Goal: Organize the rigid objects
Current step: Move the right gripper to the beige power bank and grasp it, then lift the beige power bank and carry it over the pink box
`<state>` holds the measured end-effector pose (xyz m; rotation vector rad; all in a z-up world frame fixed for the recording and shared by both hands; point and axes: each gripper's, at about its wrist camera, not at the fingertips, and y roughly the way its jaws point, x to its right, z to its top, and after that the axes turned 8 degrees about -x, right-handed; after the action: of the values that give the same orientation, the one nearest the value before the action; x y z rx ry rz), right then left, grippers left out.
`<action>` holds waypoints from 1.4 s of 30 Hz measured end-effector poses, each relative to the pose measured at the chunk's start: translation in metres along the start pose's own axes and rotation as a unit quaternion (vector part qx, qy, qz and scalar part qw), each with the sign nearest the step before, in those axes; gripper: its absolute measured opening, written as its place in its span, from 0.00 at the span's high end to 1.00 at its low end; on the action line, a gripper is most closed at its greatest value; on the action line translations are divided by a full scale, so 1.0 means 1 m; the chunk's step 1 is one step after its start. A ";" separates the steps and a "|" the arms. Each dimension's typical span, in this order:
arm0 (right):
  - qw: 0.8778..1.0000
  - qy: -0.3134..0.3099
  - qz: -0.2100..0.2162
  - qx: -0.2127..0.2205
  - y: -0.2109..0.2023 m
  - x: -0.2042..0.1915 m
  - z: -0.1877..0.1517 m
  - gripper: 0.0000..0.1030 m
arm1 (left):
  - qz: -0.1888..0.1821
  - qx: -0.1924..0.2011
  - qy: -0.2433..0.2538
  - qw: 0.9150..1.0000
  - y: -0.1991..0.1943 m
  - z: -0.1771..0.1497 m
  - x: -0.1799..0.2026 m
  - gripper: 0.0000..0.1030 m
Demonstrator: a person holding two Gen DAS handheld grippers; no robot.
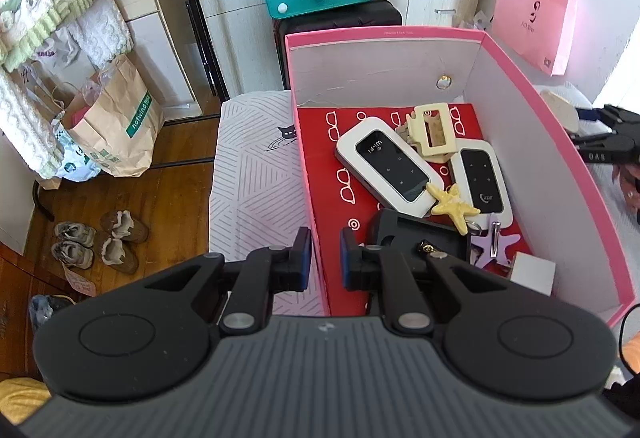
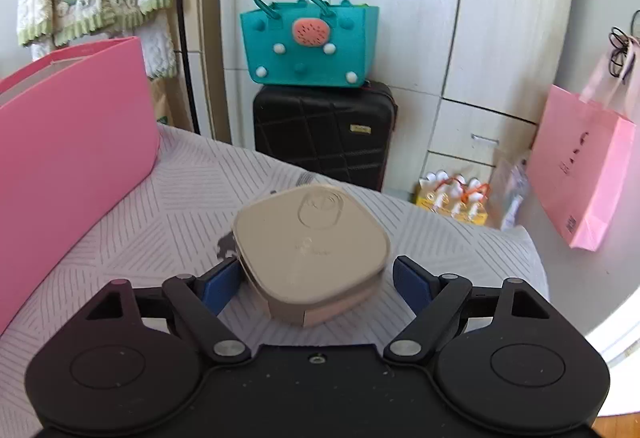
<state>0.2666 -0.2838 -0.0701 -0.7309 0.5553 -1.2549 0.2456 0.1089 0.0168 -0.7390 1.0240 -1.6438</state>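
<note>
A pink box (image 1: pixel 560 133) with a red patterned floor stands on the bed. It holds two white Wi-Fi devices (image 1: pixel 386 163) (image 1: pixel 484 179), a cream hair claw (image 1: pixel 430 131), a yellow starfish (image 1: pixel 454 203), a black case (image 1: pixel 416 236), a purple starfish (image 1: pixel 494 246) and a white block (image 1: pixel 534 272). My left gripper (image 1: pixel 325 260) straddles the box's left wall, its fingers a small gap apart and not touching it. My right gripper (image 2: pixel 316 280) is open around a beige rounded case (image 2: pixel 312 246) lying on the bed; the left pad (image 2: pixel 222 284) touches it, the right pad (image 2: pixel 412 280) stands apart.
The pink box's outer wall (image 2: pixel 76 157) is left of the right gripper. A black suitcase (image 2: pixel 324 133) with a teal bag (image 2: pixel 308 41) stands beyond the bed (image 2: pixel 160 222). A pink paper bag (image 2: pixel 580 165) hangs right. Paper bags (image 1: pixel 116 125) and shoes (image 1: pixel 100 242) lie on the floor.
</note>
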 end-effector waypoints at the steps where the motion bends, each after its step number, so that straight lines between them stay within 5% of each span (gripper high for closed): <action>1: 1.000 0.003 0.003 0.003 0.002 0.000 0.001 0.16 | 0.002 -0.001 0.002 1.000 0.000 0.000 0.001 0.88; 19: 1.000 -0.003 -0.021 -0.008 -0.008 -0.021 -0.003 0.18 | -0.021 0.005 -0.012 1.000 -0.001 -0.002 -0.008 0.88; 35: 0.992 0.099 0.061 -0.056 -0.037 -0.040 -0.025 0.18 | -0.070 0.015 -0.045 0.996 0.001 -0.006 -0.026 0.88; 42: 0.995 0.072 0.018 -0.062 -0.041 -0.061 -0.028 0.18 | -0.078 0.022 -0.054 0.995 0.001 -0.009 -0.031 0.88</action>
<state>0.2055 -0.2357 -0.0591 -0.7343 0.7667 -1.2542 0.2472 0.1407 0.0126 -0.8877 0.8700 -1.7342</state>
